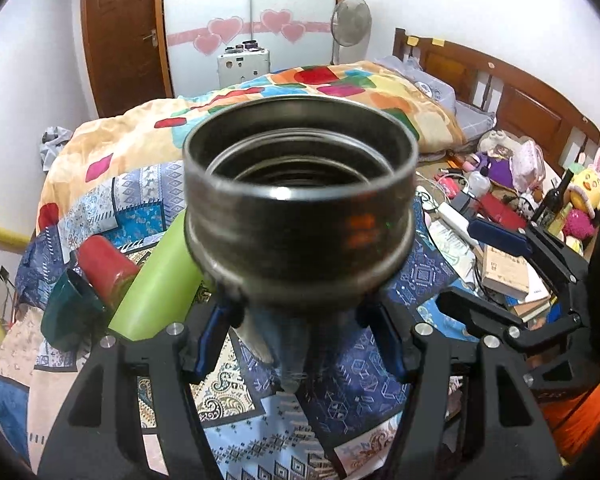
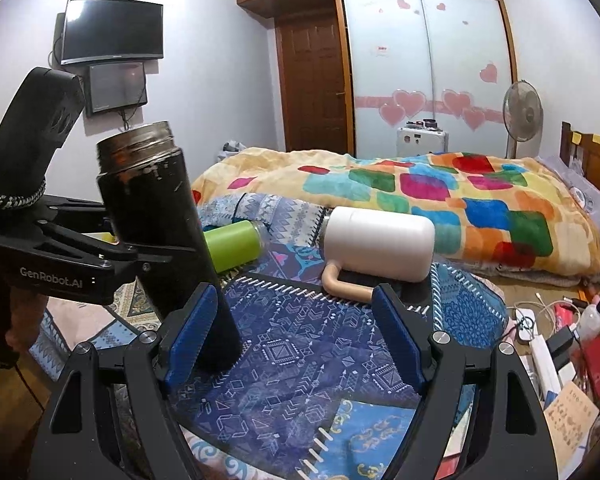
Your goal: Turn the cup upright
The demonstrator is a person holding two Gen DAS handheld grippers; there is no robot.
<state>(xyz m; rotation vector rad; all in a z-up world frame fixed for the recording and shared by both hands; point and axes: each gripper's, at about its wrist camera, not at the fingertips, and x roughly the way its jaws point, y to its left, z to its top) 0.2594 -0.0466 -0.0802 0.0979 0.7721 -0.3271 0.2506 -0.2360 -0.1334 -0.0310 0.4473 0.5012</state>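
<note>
A tall black steel flask cup (image 2: 164, 236) stands nearly upright on the blue patterned cloth (image 2: 300, 356), its open threaded mouth on top. My left gripper (image 1: 300, 316) is shut on its body; in the left wrist view the open mouth (image 1: 300, 184) fills the middle, tipped toward the camera. The left gripper also shows in the right wrist view (image 2: 140, 256), clamped on the flask's middle. My right gripper (image 2: 296, 336) is open and empty, just right of the flask's base. It appears at the right edge of the left wrist view (image 1: 488, 272).
A white jug with a tan handle (image 2: 376, 244), a green bottle (image 2: 236, 244) (image 1: 160, 284), a red cup (image 1: 104, 268) and a dark green cup (image 1: 68, 316) lie on their sides on the cloth. A bed with a colourful quilt (image 2: 440, 196) is behind. Clutter (image 2: 560, 344) lies right.
</note>
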